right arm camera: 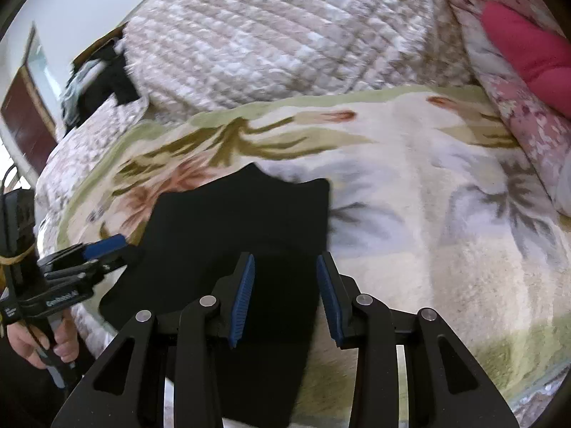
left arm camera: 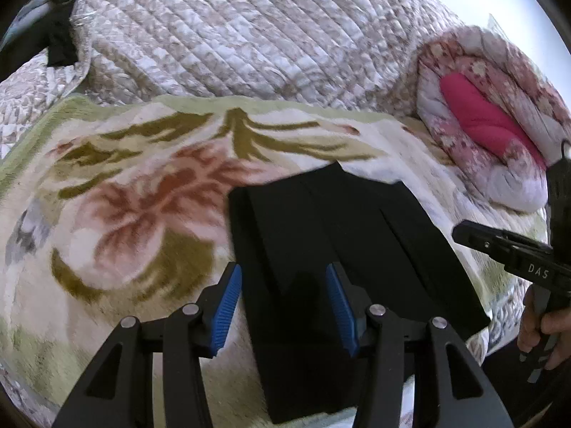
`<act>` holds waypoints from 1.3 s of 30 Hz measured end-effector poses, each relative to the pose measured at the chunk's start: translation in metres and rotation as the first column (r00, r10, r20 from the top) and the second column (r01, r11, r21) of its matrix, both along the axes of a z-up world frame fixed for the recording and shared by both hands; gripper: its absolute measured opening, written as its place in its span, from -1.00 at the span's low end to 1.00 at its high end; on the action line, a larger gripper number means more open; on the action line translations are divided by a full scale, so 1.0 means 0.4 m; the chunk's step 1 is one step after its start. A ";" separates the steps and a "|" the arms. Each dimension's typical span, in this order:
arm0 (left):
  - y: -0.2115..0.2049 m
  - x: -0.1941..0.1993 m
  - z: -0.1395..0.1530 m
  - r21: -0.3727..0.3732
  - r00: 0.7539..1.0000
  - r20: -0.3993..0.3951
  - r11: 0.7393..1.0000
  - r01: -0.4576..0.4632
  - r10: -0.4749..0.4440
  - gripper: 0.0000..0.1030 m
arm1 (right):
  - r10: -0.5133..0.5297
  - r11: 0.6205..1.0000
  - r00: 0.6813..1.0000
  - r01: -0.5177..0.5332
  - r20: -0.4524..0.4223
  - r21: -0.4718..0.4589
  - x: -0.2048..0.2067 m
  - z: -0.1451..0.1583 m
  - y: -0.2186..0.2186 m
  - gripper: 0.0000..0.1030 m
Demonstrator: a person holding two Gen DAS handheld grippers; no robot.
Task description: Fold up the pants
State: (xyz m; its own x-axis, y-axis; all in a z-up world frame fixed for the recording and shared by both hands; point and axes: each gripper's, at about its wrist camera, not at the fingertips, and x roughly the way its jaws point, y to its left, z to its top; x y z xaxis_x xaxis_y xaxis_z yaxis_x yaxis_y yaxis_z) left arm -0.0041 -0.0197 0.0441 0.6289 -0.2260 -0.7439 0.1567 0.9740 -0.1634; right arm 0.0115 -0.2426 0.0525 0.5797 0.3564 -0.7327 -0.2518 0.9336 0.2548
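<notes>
Floral blanket point(left arm camera: 125, 214) under black pants point(left arm camera: 321, 235), folded flat into rectangle; both tools part-open, empty.

Folded pants point(left arm camera: 342, 235) flat on blanket point(left arm camera: 142, 214), centre of bed.
Quilted cover point(left arm camera: 249, 35) heaped behind at 12 o'clock; rolled comforter point(left arm camera: 481, 125) at 2 o'clock; left gripper point(left arm camera: 283, 306) hovering over near end of pants, right gripper point(left arm camera: 499, 246) at 3 o'clock.
</notes>
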 end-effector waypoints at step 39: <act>0.065 0.009 -0.020 -0.139 0.997 -0.041 0.988 -0.073 0.068 -0.05 | -0.067 0.995 0.995 0.073 -0.075 0.075 0.005 -0.044 -0.029 0.00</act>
